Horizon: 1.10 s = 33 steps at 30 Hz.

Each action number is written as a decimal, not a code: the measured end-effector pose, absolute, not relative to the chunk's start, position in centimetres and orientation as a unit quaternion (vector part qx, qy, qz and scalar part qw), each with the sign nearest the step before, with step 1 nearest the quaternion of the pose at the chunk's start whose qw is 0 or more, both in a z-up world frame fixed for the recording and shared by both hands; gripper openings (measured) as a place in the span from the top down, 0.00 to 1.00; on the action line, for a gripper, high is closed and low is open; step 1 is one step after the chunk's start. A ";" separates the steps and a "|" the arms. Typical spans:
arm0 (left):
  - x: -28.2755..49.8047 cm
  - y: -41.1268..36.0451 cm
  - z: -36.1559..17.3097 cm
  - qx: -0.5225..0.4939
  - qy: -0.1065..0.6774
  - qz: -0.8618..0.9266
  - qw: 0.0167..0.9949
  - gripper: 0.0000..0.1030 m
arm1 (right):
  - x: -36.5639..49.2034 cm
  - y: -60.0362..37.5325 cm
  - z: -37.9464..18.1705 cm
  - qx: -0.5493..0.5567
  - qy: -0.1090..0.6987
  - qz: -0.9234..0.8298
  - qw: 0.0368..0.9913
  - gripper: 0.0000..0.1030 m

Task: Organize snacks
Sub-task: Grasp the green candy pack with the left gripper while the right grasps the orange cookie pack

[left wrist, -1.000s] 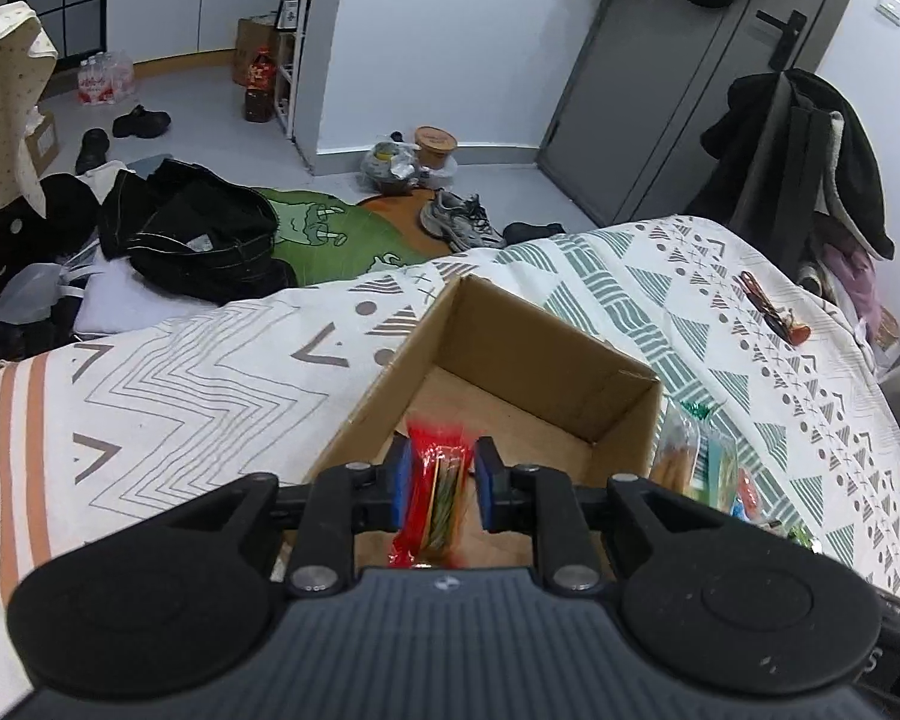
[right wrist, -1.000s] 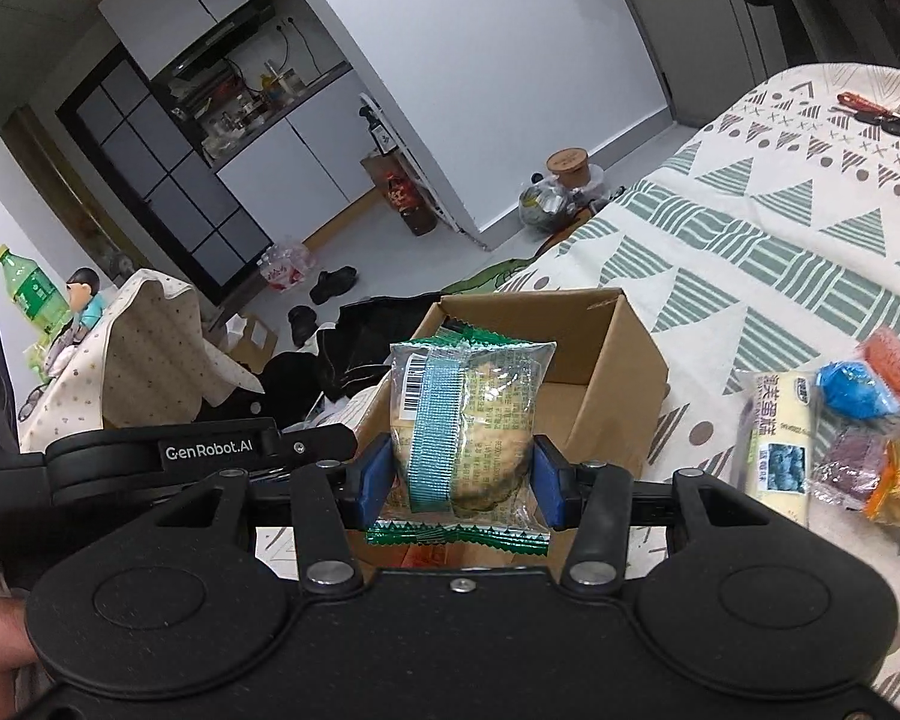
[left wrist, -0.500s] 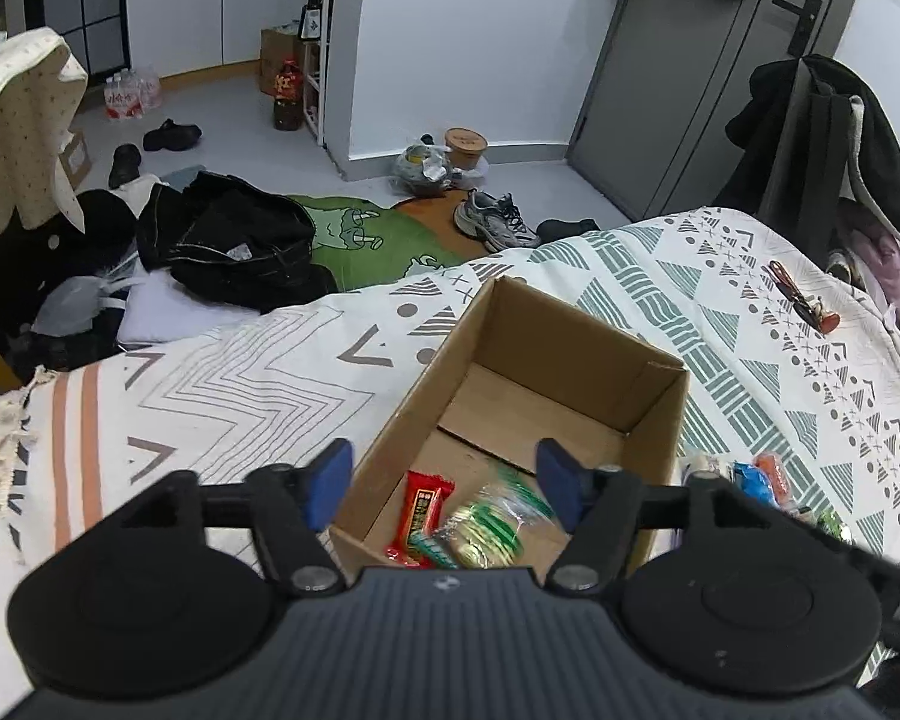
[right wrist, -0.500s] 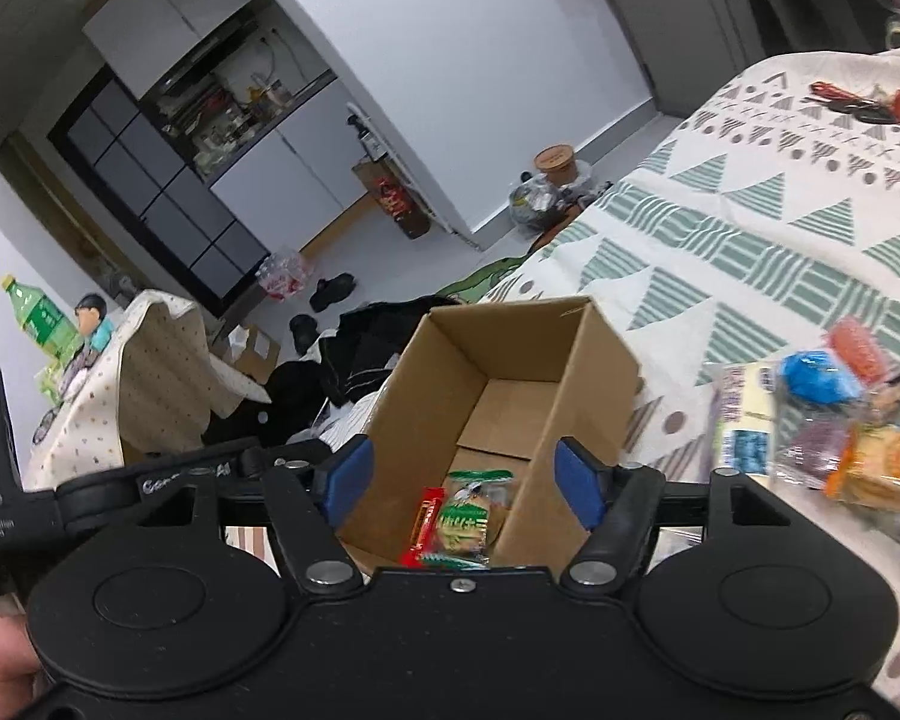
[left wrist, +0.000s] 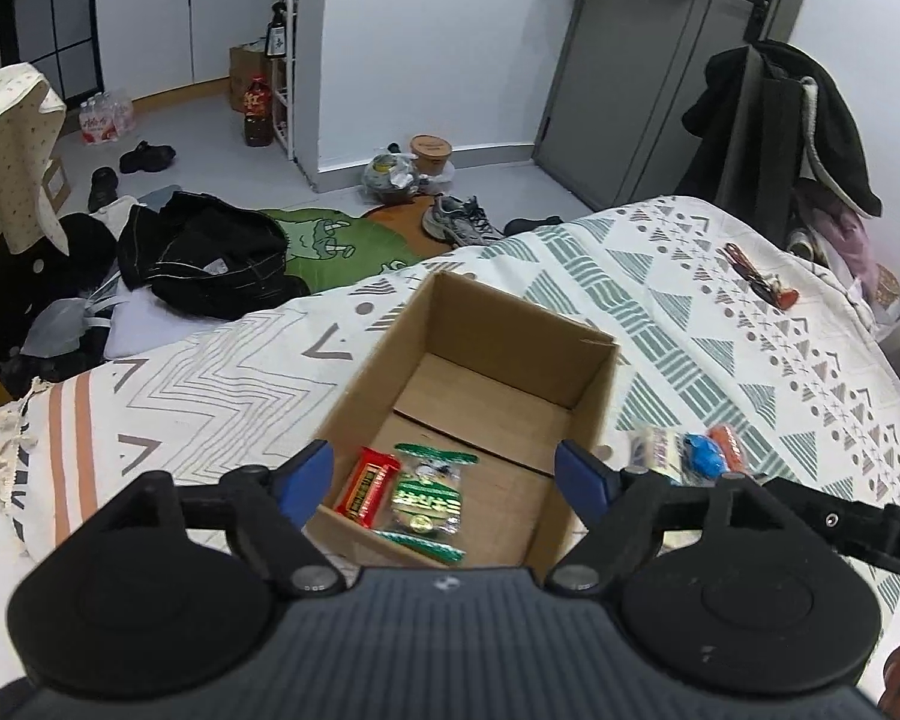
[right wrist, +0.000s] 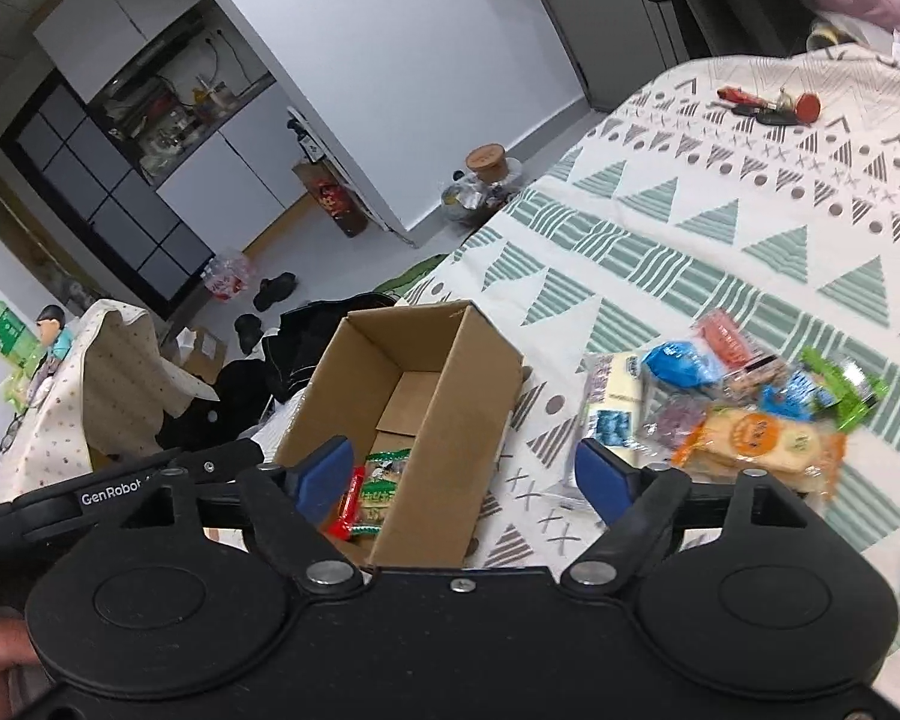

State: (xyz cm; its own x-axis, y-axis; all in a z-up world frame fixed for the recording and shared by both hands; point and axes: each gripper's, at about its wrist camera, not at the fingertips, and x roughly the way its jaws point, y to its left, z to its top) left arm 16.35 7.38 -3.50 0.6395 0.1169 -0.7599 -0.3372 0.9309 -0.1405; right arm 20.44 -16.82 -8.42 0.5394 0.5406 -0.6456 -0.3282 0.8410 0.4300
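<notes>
An open cardboard box (left wrist: pixel 588 372) (right wrist: pixel 468 384) sits on the patterned bedspread. Inside at its near end lie a red snack bar (left wrist: pixel 368 485) (right wrist: pixel 343 515) and a green cracker packet (left wrist: pixel 429 495) (right wrist: pixel 381 483). My left gripper (left wrist: pixel 447 480) is open and empty above the box's near end. My right gripper (right wrist: pixel 471 474) is open and empty, above the box's right wall. A pile of loose snacks (right wrist: pixel 738 408) (left wrist: pixel 687 450) lies on the bed to the right of the box.
Keys with a red tag (right wrist: pixel 768 105) (left wrist: pixel 762 285) lie far back on the bedspread (right wrist: pixel 720 228). Past the bed edge the floor holds black bags (left wrist: pixel 210 252), shoes (left wrist: pixel 459 219) and a green rug. A coat hangs at the right (left wrist: pixel 774 120).
Both grippers opened and dropped their snacks into the box: the left let go of the red bar, the right the green packet. Both then pulled back and up, the right swinging toward the snack pile.
</notes>
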 end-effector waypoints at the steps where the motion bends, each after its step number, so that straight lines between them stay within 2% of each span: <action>1: 16.3 7.0 -3.4 -0.135 0.405 0.124 0.896 0.22 | 20.4 -17.2 -8.3 0.129 0.407 0.249 0.869 0.21; 16: 15.6 0.9 -2.6 -0.117 0.407 0.086 0.902 0.22 | 19.7 -23.9 -7.5 0.121 0.391 0.243 0.879 0.21; 27: 15.4 -3.9 -4.5 -0.130 0.414 0.069 0.898 0.22 | 19.6 -27.4 -8.3 0.098 0.384 0.242 0.886 0.22; 33: 15.9 -5.7 -5.6 -0.133 0.414 0.061 0.898 0.22 | 19.9 -28.3 -8.9 0.076 0.380 0.241 0.890 0.29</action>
